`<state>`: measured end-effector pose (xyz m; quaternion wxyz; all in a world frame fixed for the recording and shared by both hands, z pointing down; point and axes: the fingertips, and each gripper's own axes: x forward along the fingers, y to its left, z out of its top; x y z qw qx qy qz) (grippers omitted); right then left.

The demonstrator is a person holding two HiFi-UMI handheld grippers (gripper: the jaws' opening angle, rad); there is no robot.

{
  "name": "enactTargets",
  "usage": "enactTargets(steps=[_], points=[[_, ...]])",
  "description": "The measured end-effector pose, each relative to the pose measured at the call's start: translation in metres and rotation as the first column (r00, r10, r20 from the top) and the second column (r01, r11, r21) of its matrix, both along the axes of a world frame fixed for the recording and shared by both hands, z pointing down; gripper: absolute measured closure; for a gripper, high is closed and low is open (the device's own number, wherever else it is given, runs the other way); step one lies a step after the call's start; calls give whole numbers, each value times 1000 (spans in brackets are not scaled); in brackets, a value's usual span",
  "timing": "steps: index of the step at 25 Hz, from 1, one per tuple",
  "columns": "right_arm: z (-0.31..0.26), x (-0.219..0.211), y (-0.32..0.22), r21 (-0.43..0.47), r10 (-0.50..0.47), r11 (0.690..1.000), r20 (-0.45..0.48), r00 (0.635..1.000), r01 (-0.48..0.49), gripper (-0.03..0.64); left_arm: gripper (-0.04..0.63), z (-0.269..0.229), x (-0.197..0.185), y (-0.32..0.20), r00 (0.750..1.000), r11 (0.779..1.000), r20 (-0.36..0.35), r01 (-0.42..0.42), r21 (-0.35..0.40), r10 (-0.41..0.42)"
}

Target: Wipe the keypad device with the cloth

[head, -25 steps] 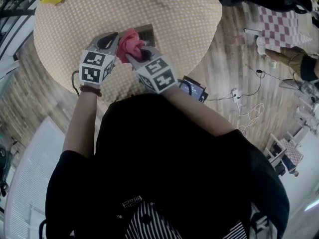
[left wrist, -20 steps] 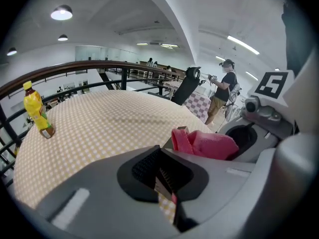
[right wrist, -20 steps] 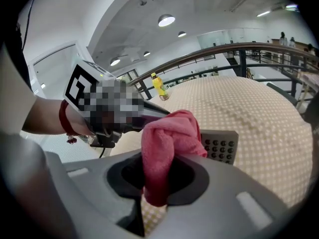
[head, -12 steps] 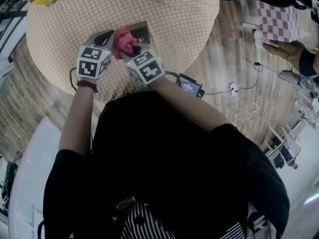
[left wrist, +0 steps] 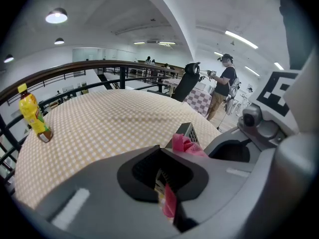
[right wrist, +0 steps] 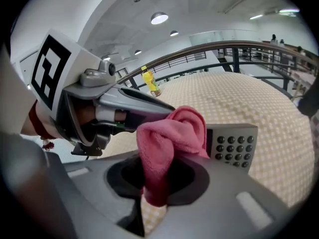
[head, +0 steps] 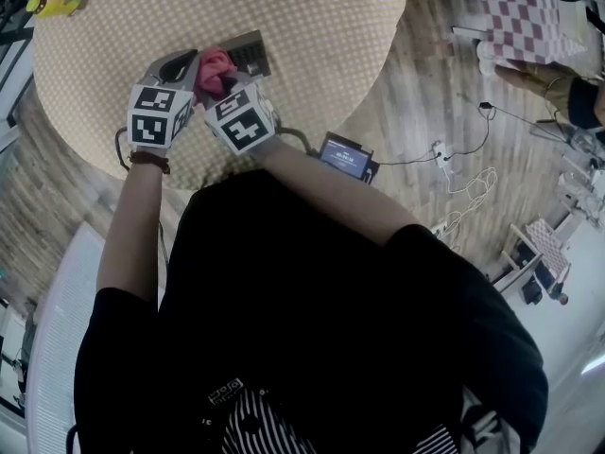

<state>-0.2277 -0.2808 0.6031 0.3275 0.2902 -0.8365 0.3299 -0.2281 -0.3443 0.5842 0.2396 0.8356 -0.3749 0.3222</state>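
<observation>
Since a second ago the right gripper has swung off the keypad device, so more of the key face shows. The left gripper has stayed tight against the cloth.

The round table carries a beige, finely checked woven cover. Both grippers work near its edge closest to the person. The right one clenches the cloth, which bulges up from between its jaws. The left one's jaws are nearly together, with a thin strip of the same cloth in the slit.

The device lies flat just inside that edge, a grey hard-plastic slab with rows of small round dark buttons. The pink cloth is soft, napped and bunched into a lump over the device's left end.

Wiping looks barely begun, with most of the key face still to be covered.

A yellow bottle stands at the far left edge.
</observation>
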Motion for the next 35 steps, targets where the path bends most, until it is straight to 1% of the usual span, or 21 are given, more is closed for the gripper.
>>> enactTargets(steps=[2, 3, 6, 7, 11, 16, 18, 20, 24, 26, 28, 30, 35], points=[[1, 1, 4, 1, -9, 1000, -9, 1000, 9, 538, 597, 0, 4, 1, 1000, 1000, 1, -10, 0, 10], [2, 1, 5, 4, -14, 1000, -12, 1000, 14, 538, 597, 0, 5, 2, 1000, 1000, 13, -24, 7, 24], [5, 3, 6, 8, -16, 1000, -11, 1000, 16, 538, 597, 0, 7, 3, 994, 996, 82, -79, 45, 75], [6, 5, 7, 8, -15, 1000, -10, 1000, 15, 538, 597, 1, 8, 4, 992, 995, 94, -87, 48, 82], [12, 7, 11, 5, -27, 1000, -20, 999, 27, 538, 597, 5, 4, 2, 994, 997, 92, -64, 30, 61], [32, 13, 30, -47, -76, 996, -53, 996, 74, 538, 597, 8, 0, -1, 996, 999, 85, -35, 11, 33], [34, 17, 35, -66, -81, 995, -59, 995, 77, 538, 597, 6, 1, -1, 996, 999, 86, -30, 12, 29], [30, 19, 31, -67, -61, 996, -56, 997, 57, 538, 597, 5, 0, 0, 995, 999, 94, -32, 14, 31], [19, 37, 10, -58, 63, 996, -24, 998, -64, 538, 597, 7, -2, -1, 994, 999, 101, -42, 16, 40], [16, 51, -1, -37, 99, 994, -30, 995, -100, 538, 597, 7, -1, -2, 993, 999, 105, -48, 17, 46], [15, 61, -6, -22, 110, 994, -43, 993, -111, 538, 597, 7, 1, -2, 993, 998, 103, -54, 16, 52], [13, 63, -6, -26, 101, 994, -53, 993, -103, 538, 597, 7, 5, -2, 994, 999, 92, -53, 14, 51], [10, 44, -1, -24, 69, 997, -44, 997, -70, 538, 597, 6, 3, -2, 994, 999, 104, -37, 32, 33]])
